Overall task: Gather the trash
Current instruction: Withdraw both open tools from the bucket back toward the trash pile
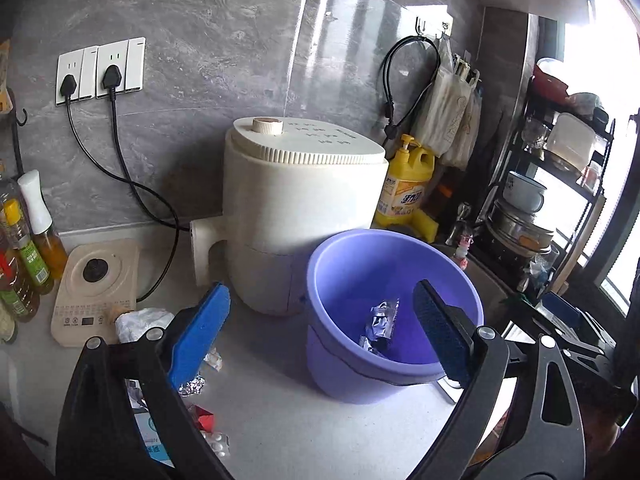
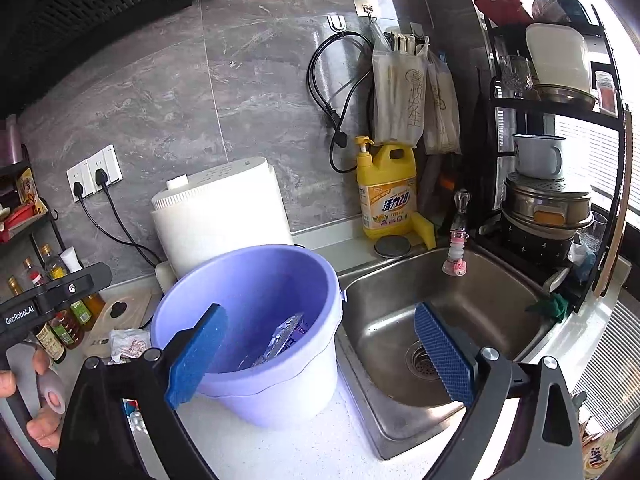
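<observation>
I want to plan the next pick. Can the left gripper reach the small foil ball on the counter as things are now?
Probably yes. The left gripper is open and empty, and the foil ball lies on the counter just below its left finger, left of the purple bucket. Nothing covers it; other scraps lie close by.

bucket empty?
No, a crumpled silver foil wrapper lies at the bottom of the purple bucket.

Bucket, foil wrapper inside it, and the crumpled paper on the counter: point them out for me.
Bucket [image 1: 352,376]: left wrist view, on its outer front wall.
Foil wrapper [image 1: 380,322]: left wrist view, on its silver middle, inside the bucket.
Crumpled paper [image 1: 140,322]: left wrist view, on its white top, left of the bucket.
</observation>
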Action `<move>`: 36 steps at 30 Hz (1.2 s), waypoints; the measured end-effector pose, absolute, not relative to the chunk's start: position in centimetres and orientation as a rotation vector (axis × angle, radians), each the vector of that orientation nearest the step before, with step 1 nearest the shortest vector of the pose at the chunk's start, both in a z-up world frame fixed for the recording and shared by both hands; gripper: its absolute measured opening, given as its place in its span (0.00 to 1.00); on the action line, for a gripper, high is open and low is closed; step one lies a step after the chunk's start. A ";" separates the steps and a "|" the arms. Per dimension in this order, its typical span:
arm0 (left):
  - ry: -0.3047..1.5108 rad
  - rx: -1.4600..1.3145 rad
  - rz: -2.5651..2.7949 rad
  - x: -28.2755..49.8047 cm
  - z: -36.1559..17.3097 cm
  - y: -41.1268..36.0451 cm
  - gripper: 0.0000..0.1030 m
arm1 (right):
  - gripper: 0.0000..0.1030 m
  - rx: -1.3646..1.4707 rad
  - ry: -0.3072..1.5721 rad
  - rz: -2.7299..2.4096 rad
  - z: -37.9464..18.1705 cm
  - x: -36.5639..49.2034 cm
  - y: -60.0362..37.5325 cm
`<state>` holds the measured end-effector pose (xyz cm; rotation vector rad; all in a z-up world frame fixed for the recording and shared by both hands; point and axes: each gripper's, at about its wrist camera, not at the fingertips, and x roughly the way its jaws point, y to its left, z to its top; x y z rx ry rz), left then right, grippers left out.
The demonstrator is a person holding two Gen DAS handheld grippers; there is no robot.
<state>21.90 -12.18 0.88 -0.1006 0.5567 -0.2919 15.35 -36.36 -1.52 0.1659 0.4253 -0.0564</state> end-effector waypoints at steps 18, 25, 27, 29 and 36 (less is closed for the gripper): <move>0.589 -0.167 -0.054 11.5 -1.1 -3.5 0.91 | 0.92 0.090 0.439 0.056 -3.1 10.4 -28.7; 0.636 -0.205 0.018 7.8 -3.3 -1.1 0.94 | 0.92 0.019 0.463 0.142 -4.2 8.1 -25.6; 0.656 -0.217 0.034 7.1 -4.1 -0.4 0.94 | 0.92 0.020 0.485 0.155 -4.7 7.7 -25.2; 0.668 -0.230 0.047 6.5 -4.8 0.2 0.94 | 0.92 0.014 0.503 0.169 -5.1 7.4 -24.7; 0.711 -0.247 0.073 5.8 -6.8 1.7 0.94 | 0.92 0.009 0.592 0.242 -6.4 7.5 -22.8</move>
